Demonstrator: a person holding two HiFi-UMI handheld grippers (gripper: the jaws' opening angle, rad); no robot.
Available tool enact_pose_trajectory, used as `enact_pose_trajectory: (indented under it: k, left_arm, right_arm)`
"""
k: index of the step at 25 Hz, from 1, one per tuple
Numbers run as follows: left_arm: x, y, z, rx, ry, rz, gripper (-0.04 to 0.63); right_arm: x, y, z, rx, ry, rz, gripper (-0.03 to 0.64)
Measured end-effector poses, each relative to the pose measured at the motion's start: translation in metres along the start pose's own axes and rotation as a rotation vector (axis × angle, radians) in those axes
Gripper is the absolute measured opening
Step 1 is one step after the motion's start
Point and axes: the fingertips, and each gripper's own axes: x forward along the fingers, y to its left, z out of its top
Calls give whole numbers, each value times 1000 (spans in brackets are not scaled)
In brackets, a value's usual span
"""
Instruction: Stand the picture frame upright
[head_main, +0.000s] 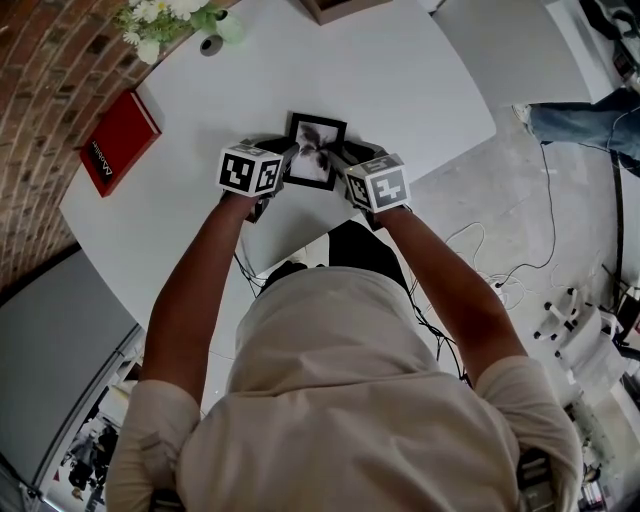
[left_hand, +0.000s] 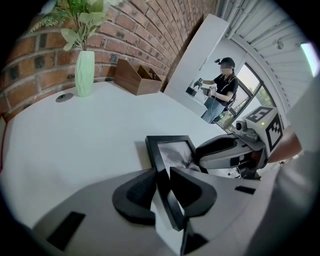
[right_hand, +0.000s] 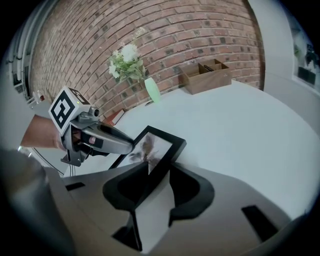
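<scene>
The white table (head_main: 420, 90) fills most of the head view. The picture frame (head_main: 316, 150) is upper middle there, near the table's close edge, right between my two grippers. It's not upright yet. It looks leaned back, and I honestly can't tell how much of it touches the tabletop.

My left gripper (left_hand: 161, 184) is partly closed, with the frame's left rail pinched between its pads. My right gripper (right_hand: 157, 172) has the right rail pinched the same way.

My guess on handling: it's light, with a stiff black moulding. The finish looks glossy and slick, and there's probably a glass front, so it's fragile-ish. The side rails are the place to hold it, never the pane. If I squeeze unevenly, I reckon it could twist or skid out.

Count, big to small:
- one table
- one wooden organiser (left_hand: 137, 77)
- one red book (head_main: 118, 140)
- one frame
- one green vase (left_hand: 84, 72) of flowers
- two grippers
</scene>
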Motion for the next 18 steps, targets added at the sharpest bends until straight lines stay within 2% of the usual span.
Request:
enact_pose_trajectory:
  k: [18]
  left_arm:
    - [-16,-21,28,3,-85,-18,74]
  right_arm:
    - [-27,-13,25,-98,-103,-38,101]
